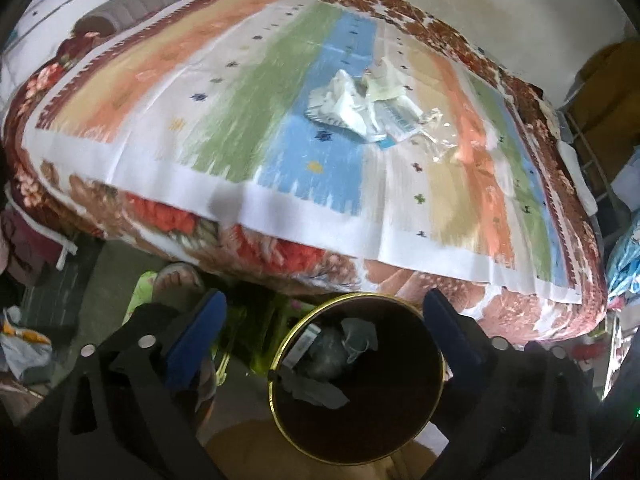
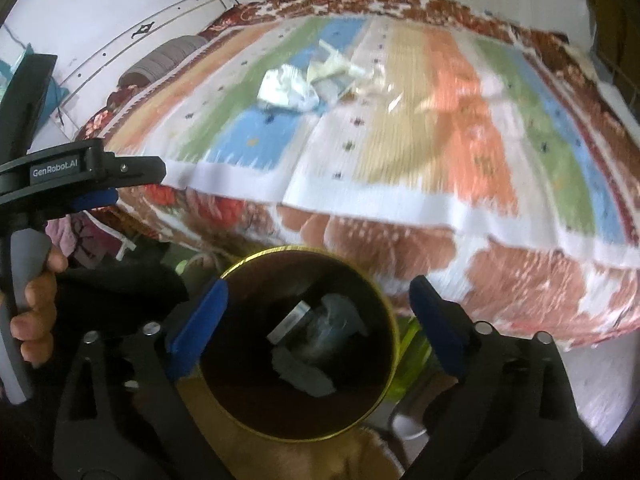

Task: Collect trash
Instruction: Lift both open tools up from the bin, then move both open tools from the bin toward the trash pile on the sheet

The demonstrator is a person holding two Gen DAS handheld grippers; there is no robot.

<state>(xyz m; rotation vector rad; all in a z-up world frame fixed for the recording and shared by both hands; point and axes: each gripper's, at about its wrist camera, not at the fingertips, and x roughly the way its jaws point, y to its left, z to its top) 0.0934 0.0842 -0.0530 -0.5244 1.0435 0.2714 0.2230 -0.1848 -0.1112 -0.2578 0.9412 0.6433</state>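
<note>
A pile of crumpled white paper and clear plastic wrappers [image 1: 360, 108] lies on the striped cloth on the bed; it also shows in the right wrist view [image 2: 296, 88]. A dark round bin with a gold rim [image 1: 434, 344] stands on the floor at the bed's foot, holding grey crumpled scraps [image 1: 352, 340]; the bin also shows in the right wrist view [image 2: 390, 320]. My left gripper [image 1: 324, 312] is open and empty above the bin. My right gripper [image 2: 320, 300] is open and empty above the bin. The left gripper [image 2: 132, 184] shows from the side in the right wrist view.
The bed [image 1: 280, 248] has a floral red-brown blanket under the striped cloth [image 1: 248, 120]. A grey bolster [image 1: 132, 8] lies at its far left. Clutter and bags [image 1: 24, 344] sit on the floor at left; shelving and bags [image 1: 624, 240] stand at right.
</note>
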